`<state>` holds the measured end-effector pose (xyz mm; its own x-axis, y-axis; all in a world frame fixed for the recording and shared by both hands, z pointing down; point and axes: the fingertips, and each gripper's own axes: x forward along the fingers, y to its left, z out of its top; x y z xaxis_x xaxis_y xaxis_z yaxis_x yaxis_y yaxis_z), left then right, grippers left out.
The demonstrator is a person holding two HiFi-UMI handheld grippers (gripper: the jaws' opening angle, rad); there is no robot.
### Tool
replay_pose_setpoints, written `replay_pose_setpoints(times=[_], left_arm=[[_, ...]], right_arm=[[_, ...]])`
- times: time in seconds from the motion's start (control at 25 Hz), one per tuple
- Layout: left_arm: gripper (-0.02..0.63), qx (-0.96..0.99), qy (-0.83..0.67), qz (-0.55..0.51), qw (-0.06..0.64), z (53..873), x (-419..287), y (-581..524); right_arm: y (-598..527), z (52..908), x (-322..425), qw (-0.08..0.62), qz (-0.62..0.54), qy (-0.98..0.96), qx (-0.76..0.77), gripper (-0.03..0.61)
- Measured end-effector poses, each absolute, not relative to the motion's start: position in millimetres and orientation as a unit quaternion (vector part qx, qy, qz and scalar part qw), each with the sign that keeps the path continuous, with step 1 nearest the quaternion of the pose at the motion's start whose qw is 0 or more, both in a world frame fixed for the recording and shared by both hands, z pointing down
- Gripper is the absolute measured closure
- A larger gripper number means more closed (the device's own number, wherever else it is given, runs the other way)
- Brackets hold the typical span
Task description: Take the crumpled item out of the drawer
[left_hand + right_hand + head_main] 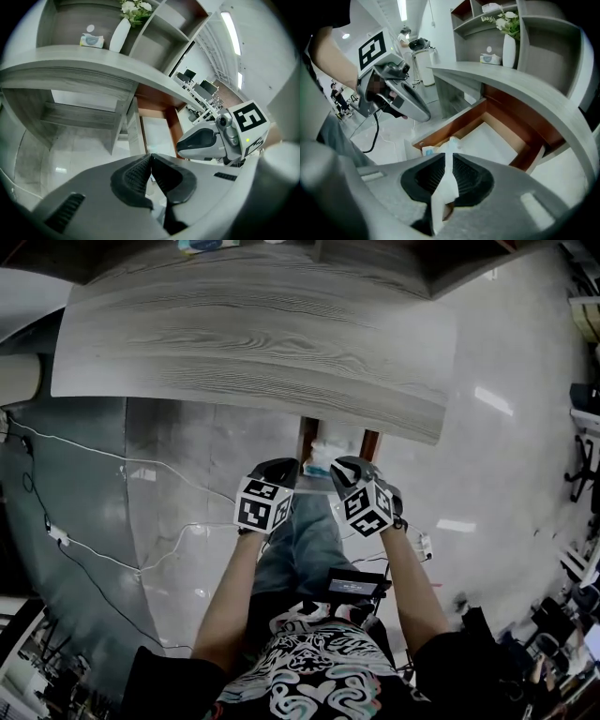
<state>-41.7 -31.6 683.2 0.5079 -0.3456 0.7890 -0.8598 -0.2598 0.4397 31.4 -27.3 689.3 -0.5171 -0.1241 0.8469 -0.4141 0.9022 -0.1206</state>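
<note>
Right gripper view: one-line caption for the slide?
Right tool shut on a crumpled white tissue, with the open drawer just beyond.

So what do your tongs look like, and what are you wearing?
The left tongs and right tongs are smooth and grey, with black ribbed pads. Each carries a cube of black-and-white square markers. A black cable comes off the left one. The person wears a black short-sleeved shirt with white swirls, and jeans.
</note>
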Motion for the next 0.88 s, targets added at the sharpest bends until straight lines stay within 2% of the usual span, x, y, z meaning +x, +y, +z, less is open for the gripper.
replay_pose_setpoints(times=[0.44, 0.88], left_arm=[[0.606, 0.736, -0.389, 0.290, 0.472, 698, -32, -34], [0.606, 0.724, -0.387, 0.287, 0.494, 704, -40, -36]], right_arm=[[-23, 713, 23, 0.494, 0.123, -0.854, 0.111, 0.518], [-15, 733, 26, 0.551, 0.012, -0.833, 0.043, 0.499]])
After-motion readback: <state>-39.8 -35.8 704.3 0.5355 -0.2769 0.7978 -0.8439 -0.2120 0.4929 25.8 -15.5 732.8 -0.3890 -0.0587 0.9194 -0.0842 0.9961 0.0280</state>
